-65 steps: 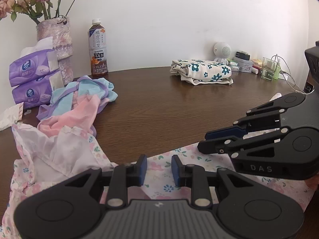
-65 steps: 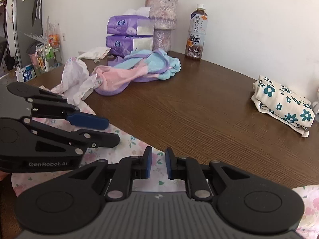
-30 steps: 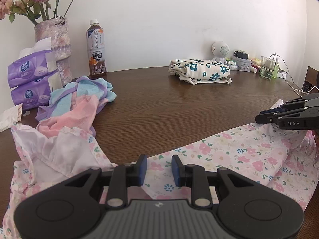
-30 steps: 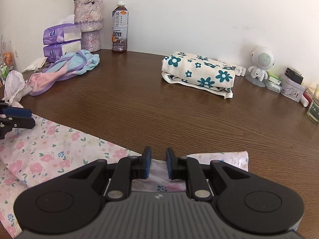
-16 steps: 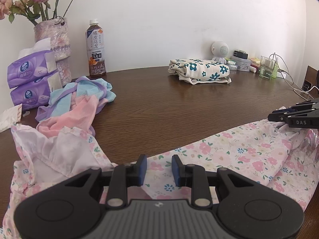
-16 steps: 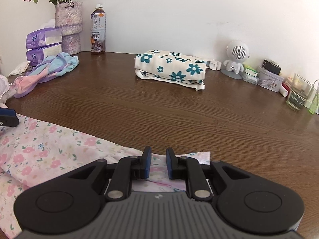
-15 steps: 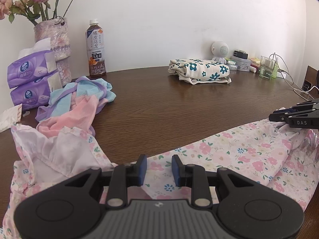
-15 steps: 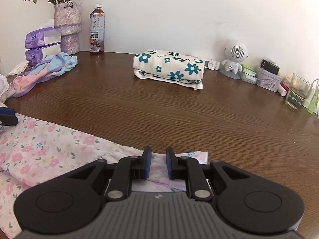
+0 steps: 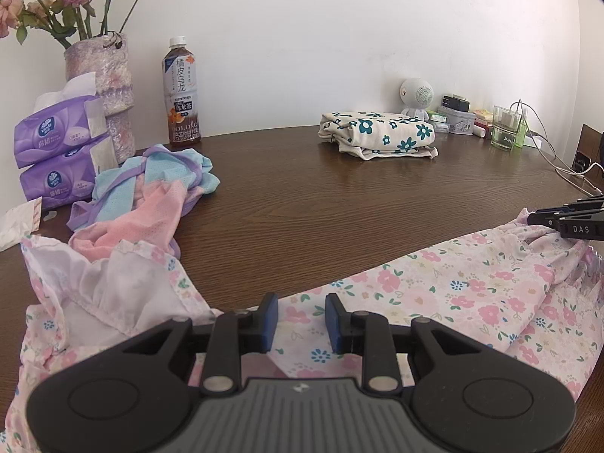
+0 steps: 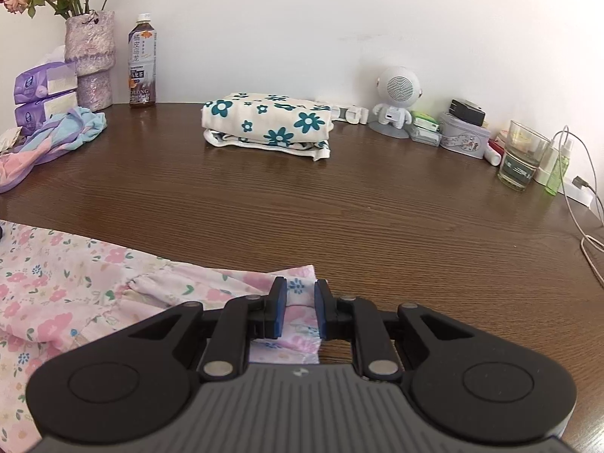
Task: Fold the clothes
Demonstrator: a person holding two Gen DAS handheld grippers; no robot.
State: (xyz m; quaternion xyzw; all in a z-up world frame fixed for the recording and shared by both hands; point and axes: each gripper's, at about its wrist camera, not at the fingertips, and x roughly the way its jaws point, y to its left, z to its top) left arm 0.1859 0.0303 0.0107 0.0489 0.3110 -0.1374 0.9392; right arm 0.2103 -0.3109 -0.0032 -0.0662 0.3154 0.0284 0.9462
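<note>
A pink floral garment [image 9: 453,294] lies stretched along the near edge of the brown table [image 9: 321,207]. Its ruffled white-lined end is heaped at the left. My left gripper [image 9: 302,324] is low over the garment's left part, with the fabric running through the narrow gap between its blue pads. My right gripper [image 10: 299,311] is shut on the garment's right corner [image 10: 298,287], with a hem edge sticking out past its tips. In the left wrist view the right gripper [image 9: 528,219] sits at the far right with cloth bunched under it.
A folded cream cloth with teal flowers [image 9: 377,134] lies at the back middle. A pink, blue and purple clothes pile [image 9: 151,196], tissue packs [image 9: 56,151], a vase [image 9: 109,87] and a tea bottle [image 9: 182,94] stand back left. A small speaker [image 10: 396,102], a glass [image 10: 523,158] and a cable [image 10: 581,204] are back right.
My right gripper travelled from beside the left one far out to the right, drawing the floral garment out flat along the table. The left gripper stayed put.
</note>
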